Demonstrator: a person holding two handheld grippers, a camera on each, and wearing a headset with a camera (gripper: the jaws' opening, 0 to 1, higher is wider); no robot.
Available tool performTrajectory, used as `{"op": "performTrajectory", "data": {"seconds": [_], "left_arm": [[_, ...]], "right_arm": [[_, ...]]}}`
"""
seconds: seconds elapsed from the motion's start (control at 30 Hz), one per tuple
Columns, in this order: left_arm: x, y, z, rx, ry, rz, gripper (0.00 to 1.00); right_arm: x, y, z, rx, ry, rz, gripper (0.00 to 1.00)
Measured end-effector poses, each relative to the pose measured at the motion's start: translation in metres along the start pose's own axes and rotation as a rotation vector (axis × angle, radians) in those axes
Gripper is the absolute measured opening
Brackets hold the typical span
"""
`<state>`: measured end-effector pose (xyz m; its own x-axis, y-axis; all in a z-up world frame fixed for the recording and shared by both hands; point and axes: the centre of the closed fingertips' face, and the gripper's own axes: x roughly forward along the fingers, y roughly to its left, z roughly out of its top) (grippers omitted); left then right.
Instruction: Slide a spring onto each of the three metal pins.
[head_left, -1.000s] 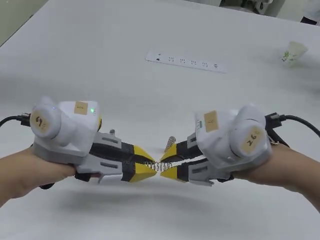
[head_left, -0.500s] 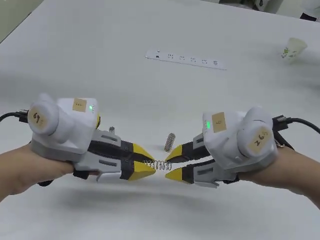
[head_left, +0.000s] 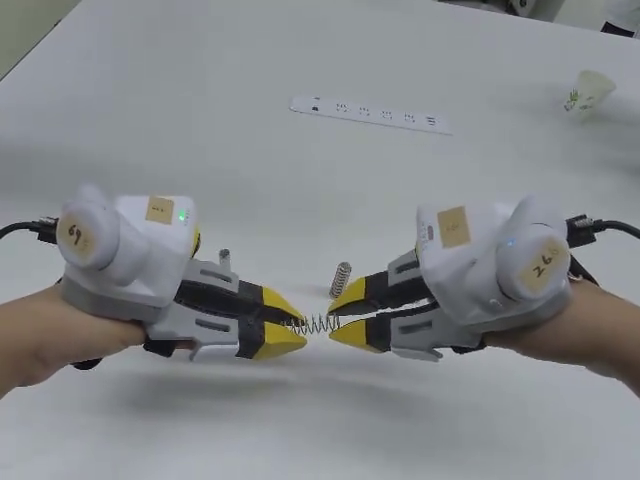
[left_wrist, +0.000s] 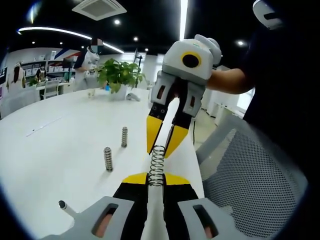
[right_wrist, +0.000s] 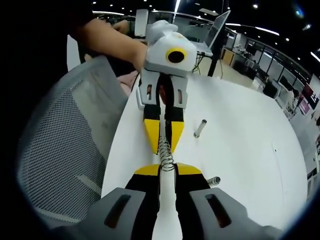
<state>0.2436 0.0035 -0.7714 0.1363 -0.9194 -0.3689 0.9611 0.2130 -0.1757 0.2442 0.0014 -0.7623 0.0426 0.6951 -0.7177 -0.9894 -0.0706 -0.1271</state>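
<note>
A small metal spring (head_left: 318, 323) hangs level between the two yellow-tipped grippers. My left gripper (head_left: 301, 328) is shut on its left end, and the coil (left_wrist: 157, 162) sticks out past the tips. Facing it, my right gripper (head_left: 338, 314) has its jaws slightly open around the spring's (right_wrist: 165, 152) other end. Just behind the tips, a pin carrying a spring (head_left: 341, 279) stands on the white table. A bare pin (head_left: 224, 258) stands behind the left gripper. In the left gripper view, two sprung pins (left_wrist: 107, 159) (left_wrist: 124, 136) and the bare pin (left_wrist: 61, 204) show.
A white power strip (head_left: 370, 115) lies at the far middle of the table (head_left: 200, 120), and a paper cup (head_left: 588, 92) stands at the far right. A grey mesh chair (left_wrist: 250, 165) sits at the near table edge. A potted plant (left_wrist: 119, 75) stands at the table's far end.
The right gripper has drawn back to the right and its jaws have parted, so more of the spring shows between the tips. The left gripper has stayed shut on the spring.
</note>
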Motion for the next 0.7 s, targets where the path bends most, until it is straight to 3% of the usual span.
{"op": "performTrajectory", "data": {"seconds": [0.2, 0.7], "left_arm": [[0.001, -0.001, -0.003, 0.007, 0.01, -0.002, 0.02], [0.005, -0.005, 0.001, 0.024, 0.011, -0.01, 0.02]], "right_arm": [[-0.003, 0.002, 0.022, -0.005, -0.06, 0.007, 0.08], [0.004, 0.005, 0.046, -0.051, -0.111, 0.011, 0.08]]}}
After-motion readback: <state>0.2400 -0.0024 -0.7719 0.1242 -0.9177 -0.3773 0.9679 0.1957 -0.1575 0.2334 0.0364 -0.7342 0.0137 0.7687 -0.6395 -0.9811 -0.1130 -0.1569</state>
